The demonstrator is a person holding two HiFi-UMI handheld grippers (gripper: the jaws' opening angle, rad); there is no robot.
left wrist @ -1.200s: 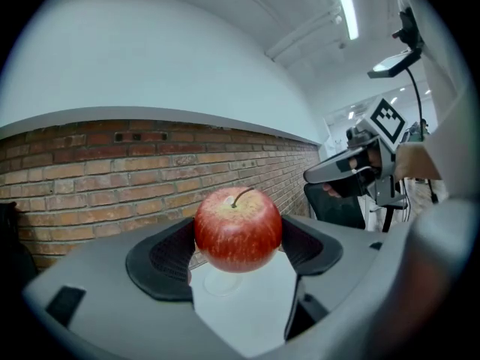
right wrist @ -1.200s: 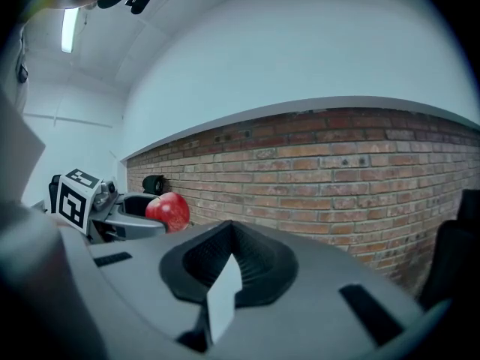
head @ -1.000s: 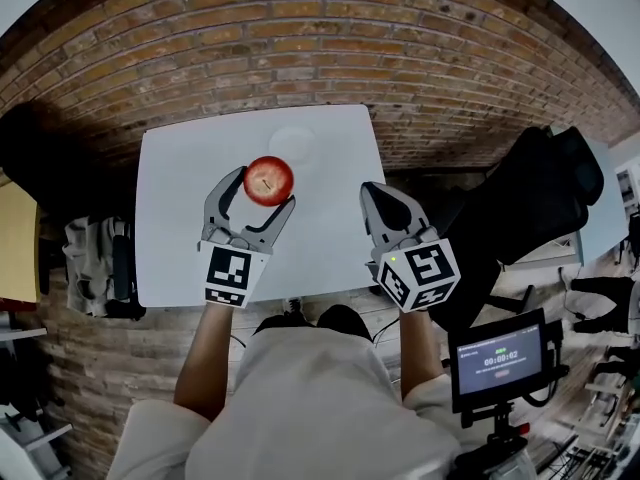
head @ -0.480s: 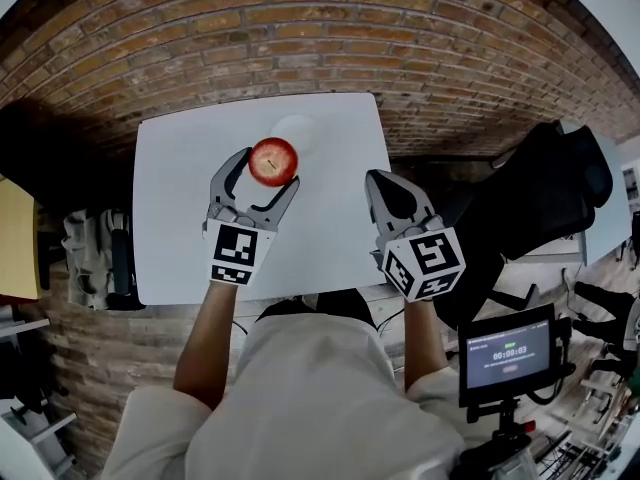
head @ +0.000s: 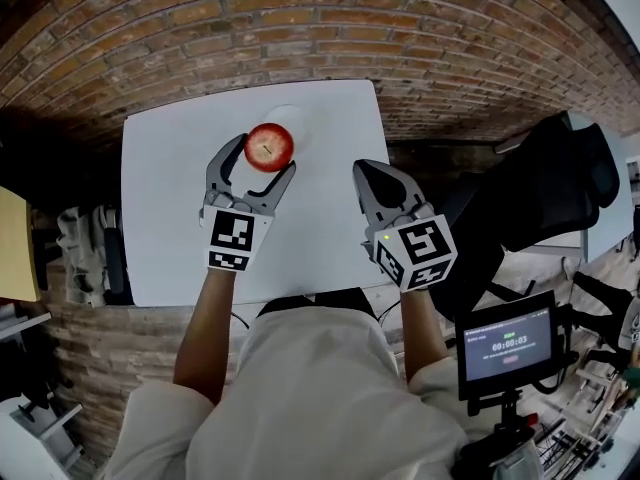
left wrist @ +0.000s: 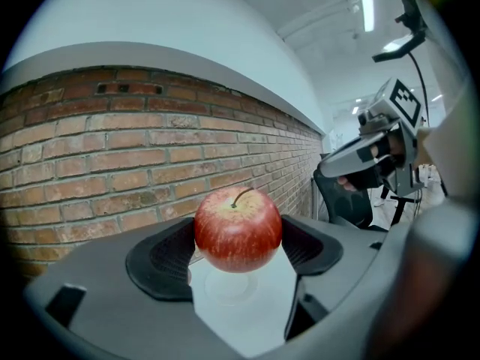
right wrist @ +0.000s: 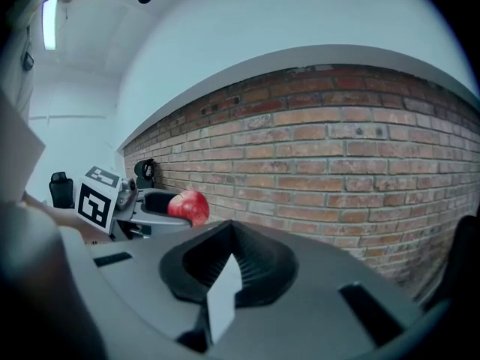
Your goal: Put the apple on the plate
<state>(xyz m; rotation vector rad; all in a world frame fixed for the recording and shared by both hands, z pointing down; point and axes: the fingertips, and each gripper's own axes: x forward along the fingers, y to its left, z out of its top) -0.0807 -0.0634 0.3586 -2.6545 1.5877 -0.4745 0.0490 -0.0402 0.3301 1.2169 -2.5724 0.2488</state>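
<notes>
**Apple in your left gripper, at the plate's edge**

A brick wall (head: 300, 28) runs along the far side of the white table (head: 170, 228) in front of you. A black chair (head: 545, 193) stands to your right, and a small screen (head: 505, 343) sits lower down on that side.

Your left gripper (head: 266, 158) is held out over the far half of the table, its jaws closed on the sides of the apple. Your right gripper (head: 364, 173) is over the table's right edge, well apart from the left one, with its jaws together and nothing between them.

The white plate (head: 296, 123) lies flat near the table's far edge. The red apple (head: 268, 146), stem up, overlaps the plate's near rim from above. The left gripper view shows the plate just beneath the apple. Whether they touch, you cannot tell.
</notes>
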